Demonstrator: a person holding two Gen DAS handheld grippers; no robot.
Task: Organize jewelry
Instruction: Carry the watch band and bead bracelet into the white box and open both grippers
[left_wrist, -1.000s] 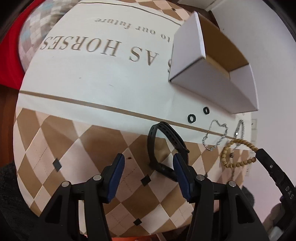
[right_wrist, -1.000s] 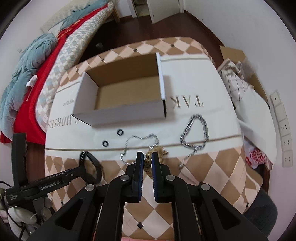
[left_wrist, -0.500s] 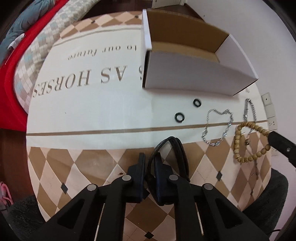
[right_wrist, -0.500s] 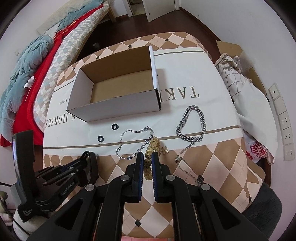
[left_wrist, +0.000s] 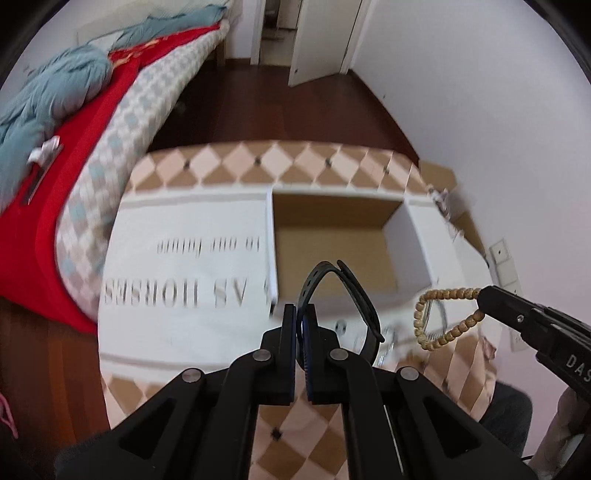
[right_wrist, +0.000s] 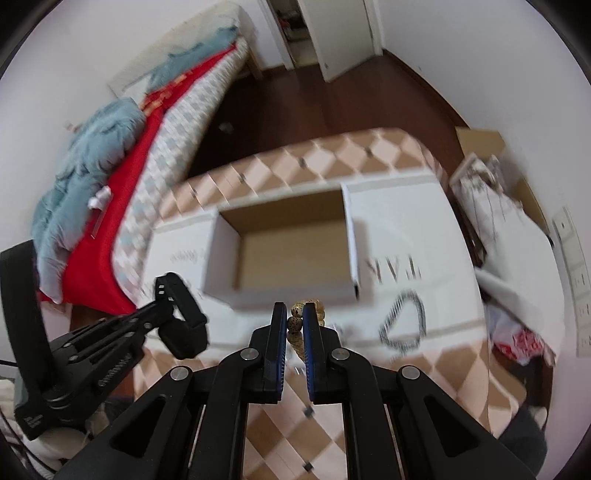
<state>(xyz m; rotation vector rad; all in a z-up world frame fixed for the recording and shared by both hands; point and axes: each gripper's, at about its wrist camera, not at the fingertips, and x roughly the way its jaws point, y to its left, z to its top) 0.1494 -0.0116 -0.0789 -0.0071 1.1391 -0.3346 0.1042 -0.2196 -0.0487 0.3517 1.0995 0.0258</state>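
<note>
- The left gripper (left_wrist: 300, 317) pinches the black band (left_wrist: 343, 291), which hangs in the air just before the open box (left_wrist: 334, 236).
- The right gripper (right_wrist: 293, 319) pinches the bead bracelet (right_wrist: 308, 310) near the box.
- Best to bring both over the box's middle, then lower them before letting go.
- The chain (right_wrist: 404, 323) lies beside the box.

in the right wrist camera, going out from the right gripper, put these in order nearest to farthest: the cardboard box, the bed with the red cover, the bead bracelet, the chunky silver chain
1. Bead bracelet: pinched between the right gripper's fingers.
2. Chunky silver chain: on the tablecloth, just right of the fingertips.
3. Cardboard box: open, straight ahead on the table.
4. Bed with the red cover: beyond the table, far left.

The chain and the box's front wall are close to call.
</note>
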